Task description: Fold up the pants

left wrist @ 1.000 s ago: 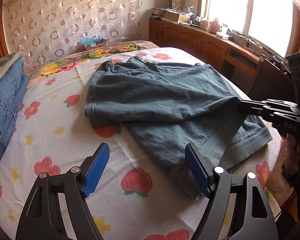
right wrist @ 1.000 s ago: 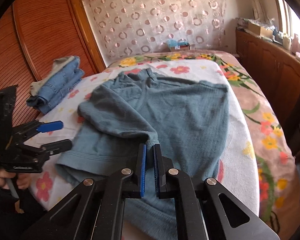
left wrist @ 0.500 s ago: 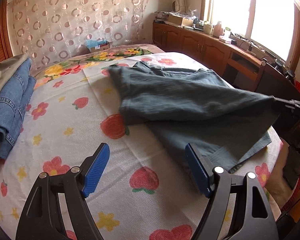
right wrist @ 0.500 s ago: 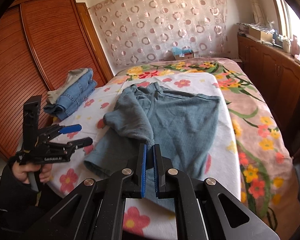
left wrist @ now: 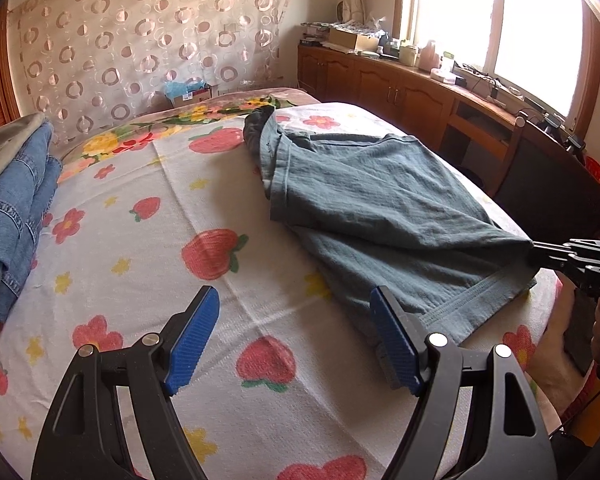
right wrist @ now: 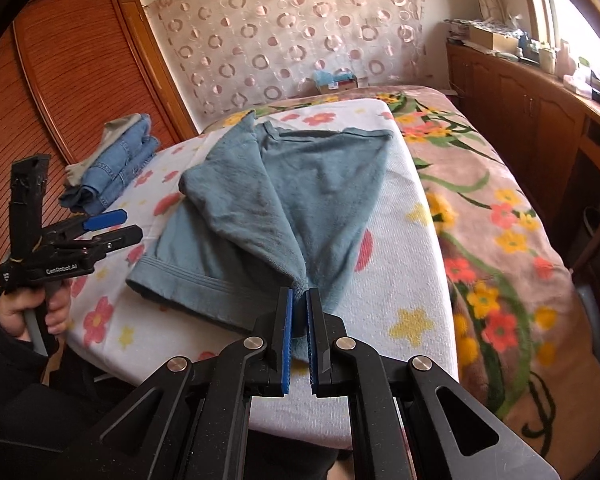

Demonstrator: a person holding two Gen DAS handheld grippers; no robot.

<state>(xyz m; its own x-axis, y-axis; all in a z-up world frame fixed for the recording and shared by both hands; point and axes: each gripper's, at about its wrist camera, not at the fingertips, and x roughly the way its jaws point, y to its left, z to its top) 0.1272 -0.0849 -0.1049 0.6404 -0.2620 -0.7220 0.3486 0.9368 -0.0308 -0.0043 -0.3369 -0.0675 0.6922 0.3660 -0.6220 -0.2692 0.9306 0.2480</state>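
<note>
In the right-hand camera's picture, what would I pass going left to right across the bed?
Left gripper held open in a hand, folded blue denim jeans, grey-green cotton pants pinched by the right gripper, white flower-print towel, pink floral blanket.

I am holding the left gripper (left wrist: pixel 294 338) over the near edge of the bed, angled downward, its blue pads (left wrist: pixel 192 342) standing wide apart with nothing between them. My left hand (right wrist: pixel 32 312) is wrapping its handle (a dark sleeve covers the wrist). I am keeping the right gripper (right wrist: pixel 299 312) pinched shut on a corner of the pants (right wrist: pixel 284 208), near the bed's near edge.
</note>
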